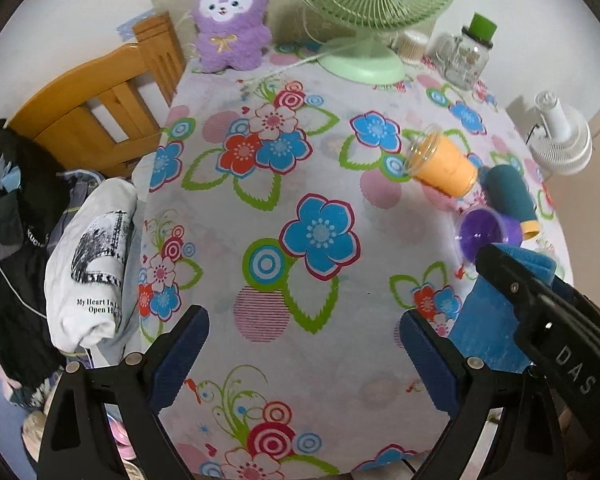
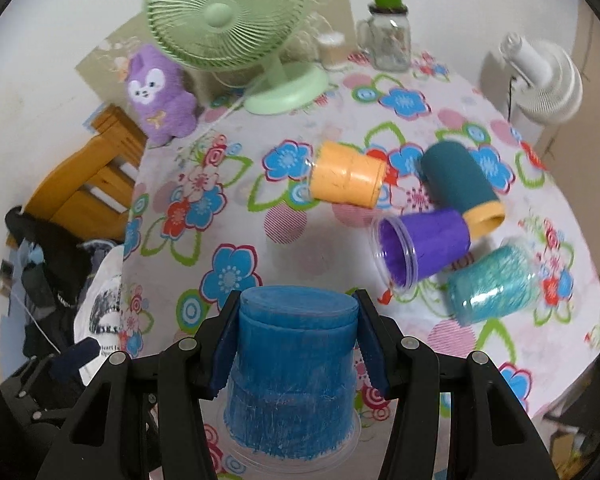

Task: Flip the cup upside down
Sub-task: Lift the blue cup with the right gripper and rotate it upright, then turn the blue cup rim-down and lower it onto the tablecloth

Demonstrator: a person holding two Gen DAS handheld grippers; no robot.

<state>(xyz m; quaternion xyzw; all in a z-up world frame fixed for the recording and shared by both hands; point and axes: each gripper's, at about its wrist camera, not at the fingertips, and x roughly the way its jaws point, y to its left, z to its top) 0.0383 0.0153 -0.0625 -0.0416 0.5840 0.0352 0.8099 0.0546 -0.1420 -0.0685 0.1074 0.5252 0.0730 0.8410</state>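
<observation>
A blue cup [image 2: 292,364] stands upside down, base up and rim low near the flowered tablecloth [image 2: 228,216]. My right gripper [image 2: 296,344] is shut on it, one pad on each side. In the left wrist view the blue cup [image 1: 488,328] shows at the right under the right gripper's black body. My left gripper [image 1: 300,364] is open and empty above the near part of the table. An orange cup [image 2: 346,178], a dark teal cup [image 2: 460,186], a purple cup [image 2: 424,246] and a glittery teal cup [image 2: 492,286] lie on their sides.
A green desk fan [image 2: 236,28], a purple plush toy [image 2: 160,96], a glass jar with a green lid [image 2: 388,36] and a small white container stand at the far edge. A white fan [image 2: 540,76] is at the right. A wooden chair [image 1: 96,108] and clothes are left of the table.
</observation>
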